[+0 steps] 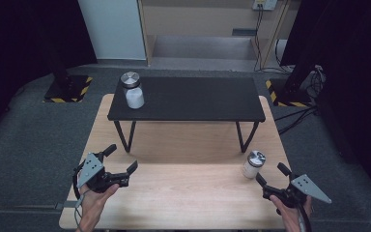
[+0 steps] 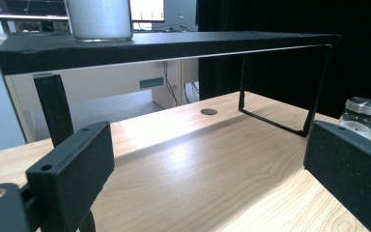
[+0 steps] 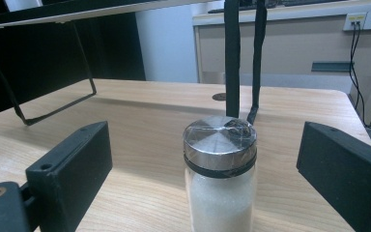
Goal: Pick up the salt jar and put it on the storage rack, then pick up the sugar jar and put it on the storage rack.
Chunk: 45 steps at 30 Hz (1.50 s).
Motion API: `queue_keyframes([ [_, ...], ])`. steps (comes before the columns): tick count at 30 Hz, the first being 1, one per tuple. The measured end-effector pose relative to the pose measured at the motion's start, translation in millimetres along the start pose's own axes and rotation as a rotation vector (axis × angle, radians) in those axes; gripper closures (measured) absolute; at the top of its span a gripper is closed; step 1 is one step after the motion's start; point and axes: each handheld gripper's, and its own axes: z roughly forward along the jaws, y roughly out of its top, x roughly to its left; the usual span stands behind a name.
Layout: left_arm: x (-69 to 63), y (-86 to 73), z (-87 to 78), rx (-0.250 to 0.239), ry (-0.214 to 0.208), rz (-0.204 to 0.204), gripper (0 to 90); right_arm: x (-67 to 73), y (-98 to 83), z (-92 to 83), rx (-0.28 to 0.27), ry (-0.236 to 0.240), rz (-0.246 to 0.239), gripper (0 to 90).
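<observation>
Jar (image 3: 220, 179) of white grains with a steel lid stands upright on the wooden table (image 1: 183, 193), between the spread jaws of the right gripper (image 1: 269, 179) and untouched; its base is cut off in the right gripper view. At ten o'clock from it, on the black shelf (image 1: 193, 99), stands a second jar (image 1: 134, 91). The left gripper (image 1: 122, 159), at nine o'clock, gapes open, holding nothing.
</observation>
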Motion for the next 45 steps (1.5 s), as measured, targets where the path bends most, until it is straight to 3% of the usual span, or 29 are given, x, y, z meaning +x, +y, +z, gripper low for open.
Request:
queue_keyframes([
  [45, 0.5, -4.3, -3.5, 0.005, -0.015, -0.006, 2.7, 1.2, 1.1, 0.3, 0.0, 0.006, -0.01, 5.4],
])
